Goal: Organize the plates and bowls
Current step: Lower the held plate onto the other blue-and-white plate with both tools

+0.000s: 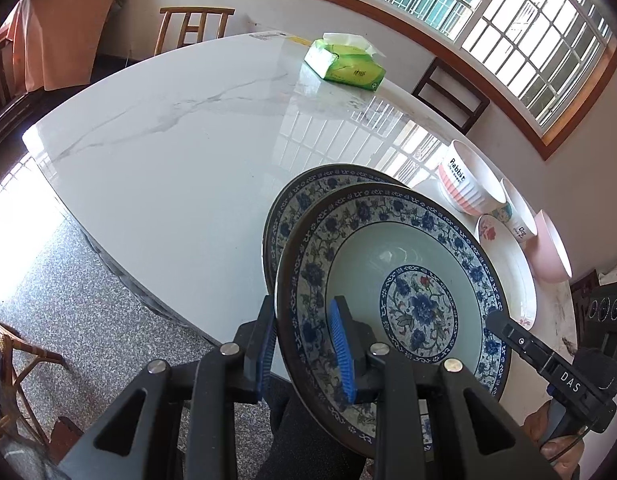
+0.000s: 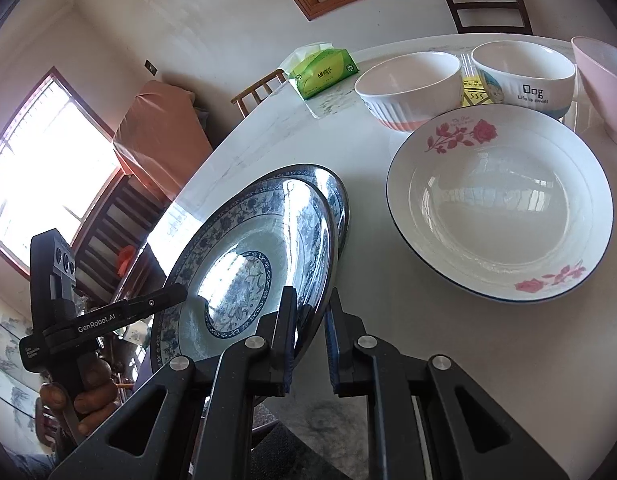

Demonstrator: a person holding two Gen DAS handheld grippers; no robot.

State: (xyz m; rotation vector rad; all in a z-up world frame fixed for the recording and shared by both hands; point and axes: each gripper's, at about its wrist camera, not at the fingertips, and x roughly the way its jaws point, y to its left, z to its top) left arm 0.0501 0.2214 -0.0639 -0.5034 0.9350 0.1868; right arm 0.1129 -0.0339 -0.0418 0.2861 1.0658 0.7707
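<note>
Both tongs are clamped on the rim of the upper blue-patterned plate (image 1: 392,300): your left tongs (image 1: 306,344) grip its near-left edge, your right tongs (image 2: 310,336) grip the opposite edge. The plate is tilted, held over a second blue-patterned plate (image 1: 308,188) that lies on the worktop (image 1: 168,152) close to its near edge. Whether the two plates touch at the far side cannot be told.

Hazards:
- The glaze is slick and each grip covers only a narrow band of rim. Uneven pull between your hands is likely to twist the plate out of one grip.
- Lowering at this tilt risks striking rim against rim and chipping either plate. Level it first.
- The stack sits near the worktop edge; a slide toward you would carry it off onto the floor.

Clearance:
- To the right, the rose plate (image 2: 500,200) lies just beside the stack, with the striped bowl (image 2: 408,88), the "Dog" bowl (image 2: 524,76) and the pink bowl (image 2: 600,88) behind it.
- To the left and beyond, the worktop is open up to the tissue pack (image 1: 344,66)
</note>
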